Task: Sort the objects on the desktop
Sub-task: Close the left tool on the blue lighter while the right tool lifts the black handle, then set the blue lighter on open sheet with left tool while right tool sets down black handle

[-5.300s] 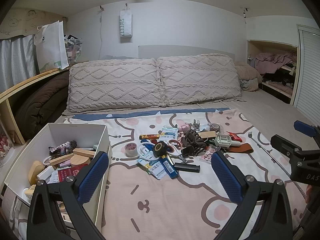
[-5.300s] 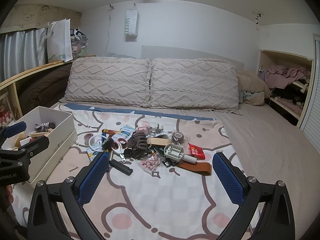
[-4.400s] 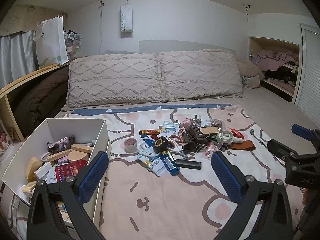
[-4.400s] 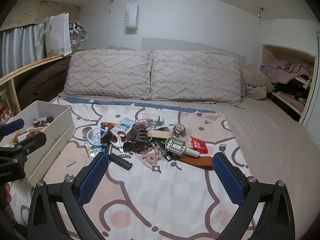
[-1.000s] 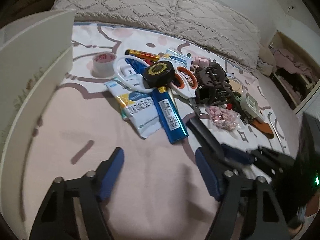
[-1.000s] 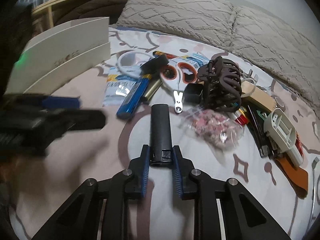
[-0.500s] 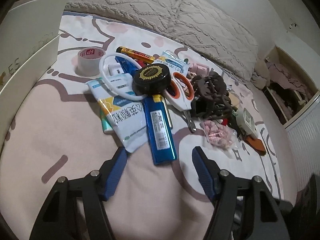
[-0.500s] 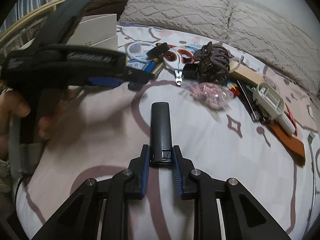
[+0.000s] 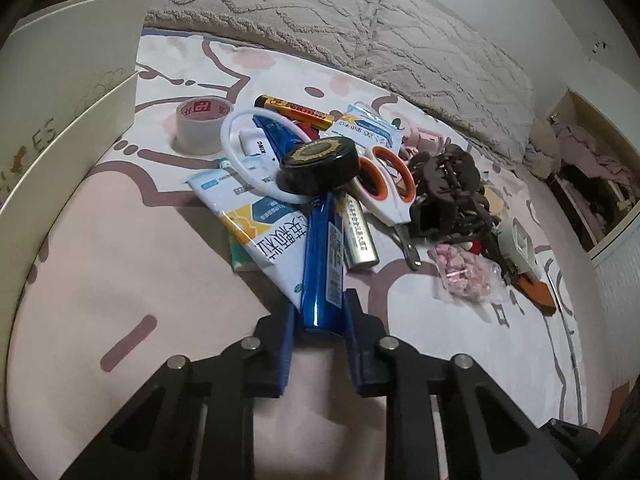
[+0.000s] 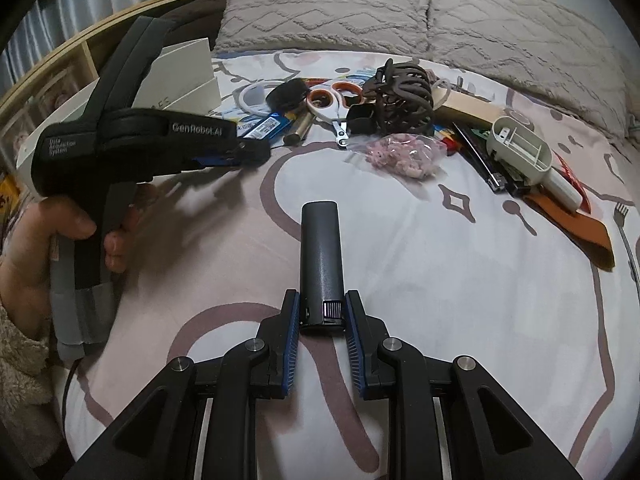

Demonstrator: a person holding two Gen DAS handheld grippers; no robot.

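My left gripper (image 9: 320,316) is shut on the near end of a shiny blue tube (image 9: 322,258) that lies in the pile on the bedspread. The tube's far end is under a round black tin (image 9: 320,164). My right gripper (image 10: 322,312) is shut on a black bar-shaped device (image 10: 321,258) and holds it above the bedspread. The left gripper also shows in the right wrist view (image 10: 256,152), held by a hand, its tips at the blue tube (image 10: 266,125).
A white box (image 9: 60,128) stands at the left. The pile holds a tape roll (image 9: 202,124), white ring (image 9: 248,152), scissors (image 9: 386,188), brown hair claw (image 9: 452,188), bag of pink bits (image 9: 466,272), silver tube (image 9: 358,236) and paper packets (image 9: 268,236). Pillows (image 9: 360,36) lie behind.
My left gripper has moved forward and closed on the blue tube's near end. My right gripper has lifted and pulled the black device back from the pile.
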